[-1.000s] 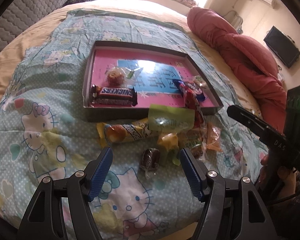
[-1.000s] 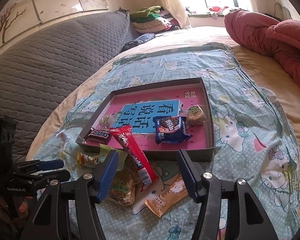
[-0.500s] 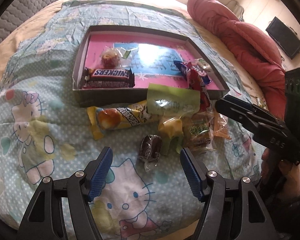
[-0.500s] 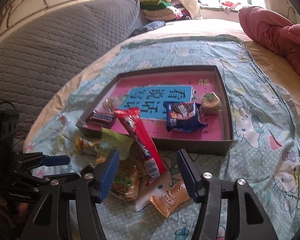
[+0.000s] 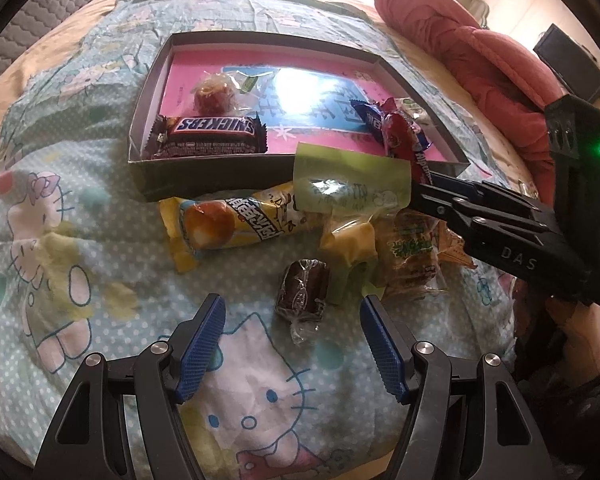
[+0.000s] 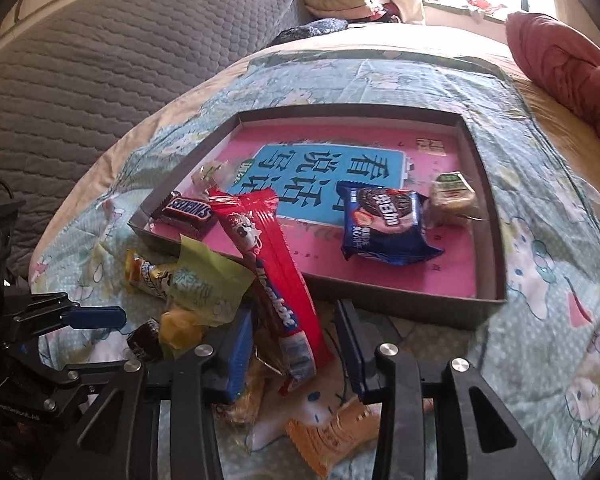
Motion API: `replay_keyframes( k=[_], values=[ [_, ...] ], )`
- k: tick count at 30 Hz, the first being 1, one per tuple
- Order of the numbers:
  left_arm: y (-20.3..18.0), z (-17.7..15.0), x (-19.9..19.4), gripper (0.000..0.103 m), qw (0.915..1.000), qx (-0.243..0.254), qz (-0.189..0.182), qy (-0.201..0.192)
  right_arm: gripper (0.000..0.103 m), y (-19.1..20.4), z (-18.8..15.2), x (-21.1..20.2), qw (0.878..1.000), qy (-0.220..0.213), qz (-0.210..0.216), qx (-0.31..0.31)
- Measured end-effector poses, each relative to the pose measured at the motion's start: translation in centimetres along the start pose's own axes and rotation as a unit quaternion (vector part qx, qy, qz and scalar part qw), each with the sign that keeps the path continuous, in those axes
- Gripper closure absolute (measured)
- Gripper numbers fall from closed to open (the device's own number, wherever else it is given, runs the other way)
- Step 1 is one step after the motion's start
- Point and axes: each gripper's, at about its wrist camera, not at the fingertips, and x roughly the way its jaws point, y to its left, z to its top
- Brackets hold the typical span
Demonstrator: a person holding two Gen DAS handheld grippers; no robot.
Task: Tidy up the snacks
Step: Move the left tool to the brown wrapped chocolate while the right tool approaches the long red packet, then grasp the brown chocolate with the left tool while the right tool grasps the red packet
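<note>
Roughly half sorted: ahead of my right claw (image 6: 294, 354), whose jaws stand narrowed around the red packet (image 6: 276, 284) propped on the box (image 6: 488, 236) wall, lie Snickers (image 6: 188, 214), Oreo pack (image 6: 384, 224) inside, while my left claw (image 5: 292, 348) gapes wide just short of the chocolate candy (image 5: 302, 290) and loose pile.

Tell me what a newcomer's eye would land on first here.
Likely the long red snack stick, propped from the bed over the front wall of the pink-lined tray, with the right gripper open around its lower end. Then the loose pile of wrappers before the tray, where a dark wrapped candy lies ahead of the open left gripper.
</note>
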Motion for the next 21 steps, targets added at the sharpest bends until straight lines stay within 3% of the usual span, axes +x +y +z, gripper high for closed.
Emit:
replay_keyframes(
  k=[8,13,16,19,21],
  values=[
    [0.0,0.3,0.7,0.032,0.9999,0.008,0.013,-0.004,0.065,0.5,0.0,1.7,1.0,0.012,0.006,-0.012],
    [-0.3,0.3,1.2,0.033,0.9997,0.017,0.016,-0.01,0.079,0.5,0.0,1.5,1.0,0.007,0.012,-0.009],
    [-0.3,0.5,1.5,0.05,0.9993,0.023,0.029,-0.009,0.08,0.3,0.0,1.4,1.0,0.005,0.016,-0.002],
    [-0.2,0.6,1.5,0.07,0.9996,0.024,0.011,-0.009,0.081,0.1,0.1,0.6,1.0,-0.005,0.023,0.005],
    [-0.4,0.5,1.6,0.075,0.9995,0.03,0.005,-0.007,0.082,0.0,0.3,0.2,1.0,-0.012,0.026,0.009]
  ],
)
